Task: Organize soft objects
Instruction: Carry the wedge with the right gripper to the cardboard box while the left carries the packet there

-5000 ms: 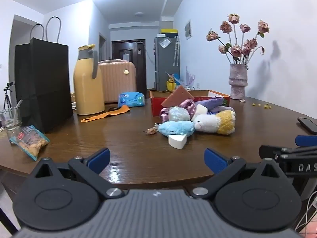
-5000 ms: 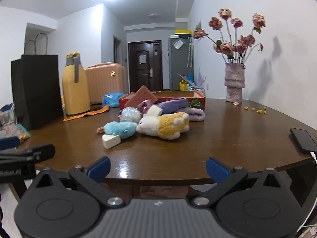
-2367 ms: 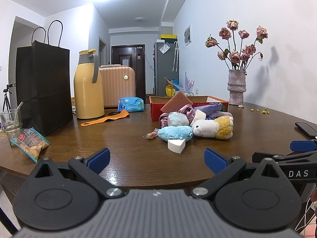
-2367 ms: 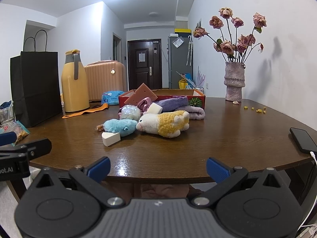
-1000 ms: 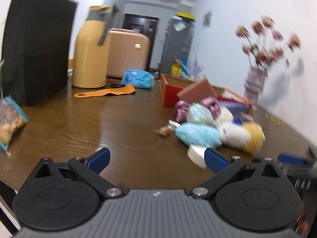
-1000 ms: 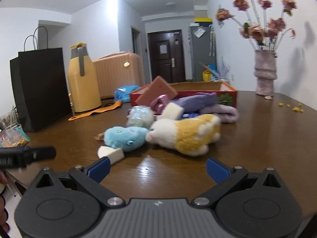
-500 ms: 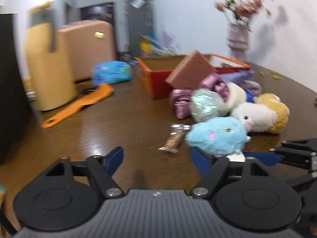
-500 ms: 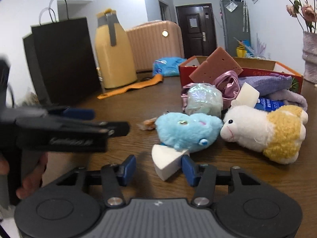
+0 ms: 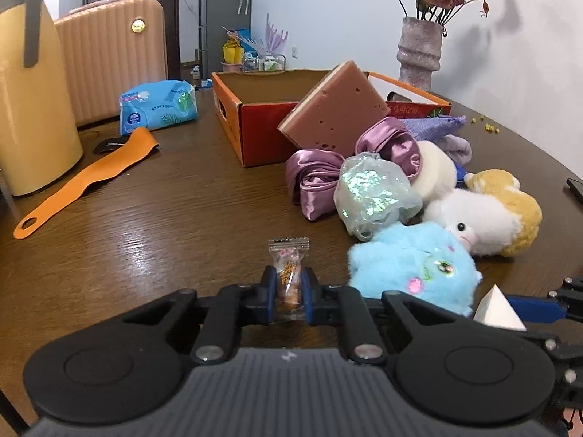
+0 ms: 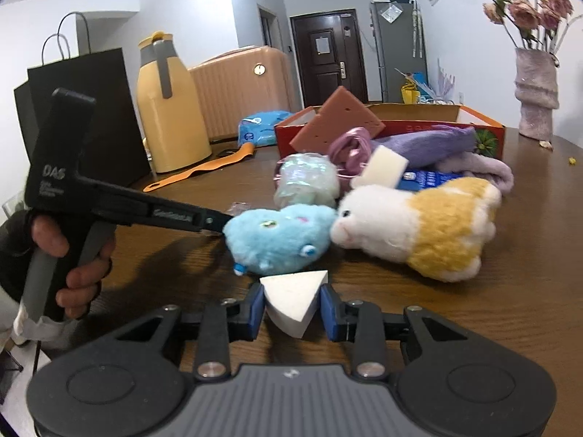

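On the brown table lies a pile of soft things: a blue plush point(image 9: 408, 269), a white-and-yellow plush point(image 9: 488, 215), a shimmering puff point(image 9: 371, 189), purple satin scrunchies point(image 9: 313, 178) and a brown sponge point(image 9: 335, 109) leaning on the red cardboard box point(image 9: 233, 123). My left gripper point(image 9: 288, 293) is closing, its pads pressing a small wrapped candy point(image 9: 288, 273) just left of the blue plush. My right gripper point(image 10: 291, 307) is closing too, its pads against a white wedge sponge point(image 10: 291, 298) in front of the blue plush point(image 10: 277, 240).
A yellow thermos point(image 9: 32, 109), an orange strap point(image 9: 83, 182) and a blue tissue pack point(image 9: 156, 105) stand at the left. A vase point(image 9: 419, 54) rises behind the box. A black paper bag point(image 10: 91, 116) is far left, a phone point(image 9: 575, 187) at the right edge.
Both grippers moved in over the table to the toy pile and went from wide open to narrow, the left around the candy, the right around the white wedge.
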{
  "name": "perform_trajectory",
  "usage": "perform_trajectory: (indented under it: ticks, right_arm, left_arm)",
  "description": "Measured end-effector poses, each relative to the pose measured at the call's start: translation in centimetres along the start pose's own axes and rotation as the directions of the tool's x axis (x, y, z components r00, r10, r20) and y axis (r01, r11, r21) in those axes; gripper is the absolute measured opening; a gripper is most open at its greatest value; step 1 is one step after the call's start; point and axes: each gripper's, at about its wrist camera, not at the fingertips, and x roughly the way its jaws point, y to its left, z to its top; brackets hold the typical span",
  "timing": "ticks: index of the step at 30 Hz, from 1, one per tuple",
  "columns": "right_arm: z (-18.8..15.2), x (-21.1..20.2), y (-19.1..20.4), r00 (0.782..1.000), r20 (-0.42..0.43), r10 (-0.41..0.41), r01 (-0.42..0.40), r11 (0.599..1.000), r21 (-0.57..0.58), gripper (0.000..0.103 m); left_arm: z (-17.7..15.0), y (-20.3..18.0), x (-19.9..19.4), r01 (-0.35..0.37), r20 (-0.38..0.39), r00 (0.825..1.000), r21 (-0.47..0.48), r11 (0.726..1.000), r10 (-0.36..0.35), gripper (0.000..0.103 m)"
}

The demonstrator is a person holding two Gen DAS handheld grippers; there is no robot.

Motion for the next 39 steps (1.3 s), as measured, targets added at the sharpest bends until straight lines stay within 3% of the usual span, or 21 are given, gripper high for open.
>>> perform_trajectory:
  ticks: [11,17,23,26,30,35,39]
  right_arm:
    - [-1.1,-5.2,-1.0,0.996,0.086,-0.013,0.014,1.000,-0.005,0.031]
    - [-0.9,-8.6,-2.2,0.987,0.158,-0.039,0.043,0.999,-0.023,0.031]
    - [0.7,-9.6,-4.2,0.979,0.195,-0.051,0.058,0.998,-0.029,0.031]
    - [2.5,-9.0,-5.3,0.978,0.206,-0.033,0.039,0.999,-0.027,0.031]
    - [7.6,-7.3,-7.5,0.975,0.222,0.019,-0.011,0.999,-0.041,0.031]
    - [16.8,-2.3,-11.1,0.977,0.195,0.081,-0.069,0.995,-0.067,0.031]
    - [24.8,5.0,-15.4,0.990,0.100,0.097,-0.097,0.995,0.000,0.032]
  left_arm:
    - [-2.8,-4.4,-8.0,-0.036,0.094,0.995,-0.048,0.998,0.041,0.015]
    - [-3.9,-8.2,-12.3,-0.086,0.193,0.977,-0.043,0.995,0.093,0.015]
    - [-2.8,-9.2,-13.4,-0.106,0.242,0.963,-0.062,0.993,0.117,0.015]
    - [-1.0,-9.0,-12.4,-0.094,0.242,0.965,-0.047,0.994,0.103,0.015]
    - [3.9,-7.1,-9.8,-0.050,0.253,0.965,-0.049,0.998,0.061,0.015]
    - [12.7,-3.2,-4.5,-0.008,0.251,0.967,-0.099,0.995,0.033,0.015]
    - [19.6,0.5,2.4,0.012,0.161,0.987,-0.187,0.982,0.019,0.015]
